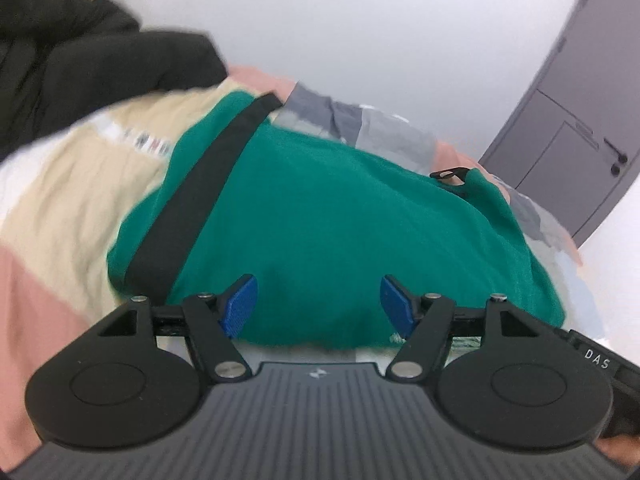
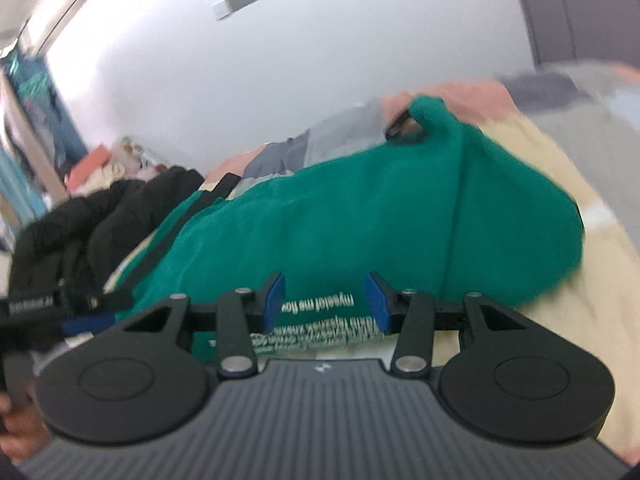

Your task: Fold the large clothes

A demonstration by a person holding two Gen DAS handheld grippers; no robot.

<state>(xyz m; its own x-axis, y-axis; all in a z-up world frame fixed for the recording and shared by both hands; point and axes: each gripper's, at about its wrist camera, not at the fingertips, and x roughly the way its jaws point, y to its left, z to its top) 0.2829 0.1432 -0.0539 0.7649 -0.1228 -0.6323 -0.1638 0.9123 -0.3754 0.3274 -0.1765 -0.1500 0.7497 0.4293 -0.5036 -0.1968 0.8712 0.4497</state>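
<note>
Green sweater lay partly folded on the bed; both the left gripper and the right gripper were spread, empty, with more folding apparently left.

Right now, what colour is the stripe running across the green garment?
Black, a single plain band across the green garment. Clearest in the left wrist view.

one green garment lies on the bed, and it has one black stripe. one black jacket is beside it. two hand-held grippers are seen, the left and the right, each with two blue pads, both with jaws apart. one grey door stands behind. one air conditioner hangs on the wall.
</note>
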